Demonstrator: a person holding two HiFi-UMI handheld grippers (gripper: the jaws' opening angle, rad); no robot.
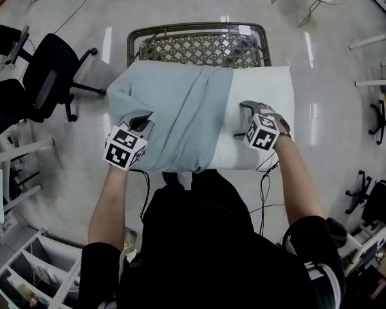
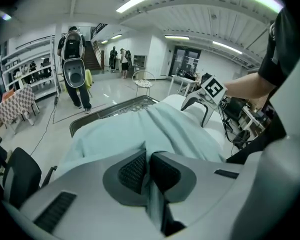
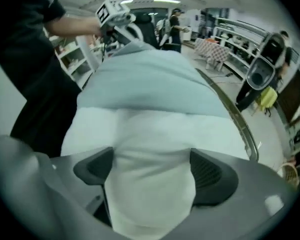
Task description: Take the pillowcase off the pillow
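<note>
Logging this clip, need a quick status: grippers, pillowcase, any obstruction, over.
Left gripper shut on pillowcase. Right gripper open, jaws astride bare pillow. Pillowcase partly off, one end of pillow exposed. No obstruction seen.

Left gripper [image 1: 139,118]: I have jaws pinched together on fold of pillowcase [image 2: 155,124], tips angled down and away from me. Right gripper [image 1: 246,117]: jaws spread wide, straddling bulge of pillow [image 3: 150,149], pointing steeply down. Left forearm [image 1: 109,201] bare, stretched forward from my body; right forearm [image 1: 297,176] same. Grippers well apart, side by side, roughly level. Black sleeves [image 1: 100,262] end above elbows.
</note>
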